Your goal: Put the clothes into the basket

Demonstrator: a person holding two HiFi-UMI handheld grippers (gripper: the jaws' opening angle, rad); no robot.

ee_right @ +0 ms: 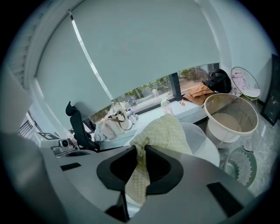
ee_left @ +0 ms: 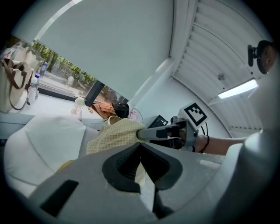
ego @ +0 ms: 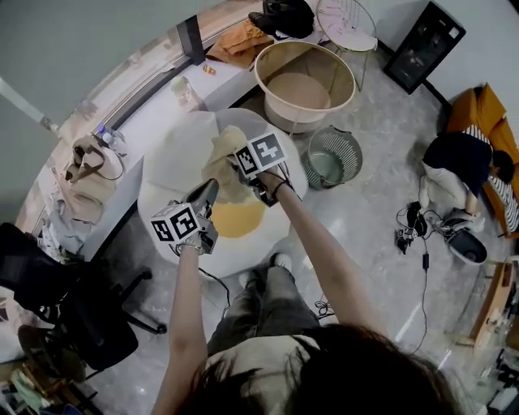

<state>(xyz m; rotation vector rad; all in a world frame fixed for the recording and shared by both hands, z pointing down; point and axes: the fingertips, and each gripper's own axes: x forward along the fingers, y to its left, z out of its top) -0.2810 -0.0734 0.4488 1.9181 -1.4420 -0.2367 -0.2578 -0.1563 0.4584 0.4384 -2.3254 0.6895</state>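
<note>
A pale yellow checked cloth [ego: 225, 160] hangs stretched between my two grippers above a white beanbag seat [ego: 174, 150]. My left gripper [ego: 208, 191] is shut on the cloth's near end; in the left gripper view a strip of the cloth [ee_left: 114, 134] runs down between its jaws [ee_left: 140, 162]. My right gripper [ego: 240, 168] is shut on the far end; there the cloth [ee_right: 165, 133] bunches above its jaws [ee_right: 138, 168]. The round beige basket [ego: 268, 58] stands apart on the floor beyond the seat, also in the right gripper view [ee_right: 210, 105]. A yellow garment [ego: 238, 219] lies on the seat.
A wire waste bin [ego: 332, 156] stands right of the seat, below the basket. A window counter carries a beige bag [ego: 89, 166], orange clothes [ego: 239, 40] and a black bag [ego: 284, 16]. A black office chair [ego: 73, 312] is at left. A person [ego: 458, 166] sits at right.
</note>
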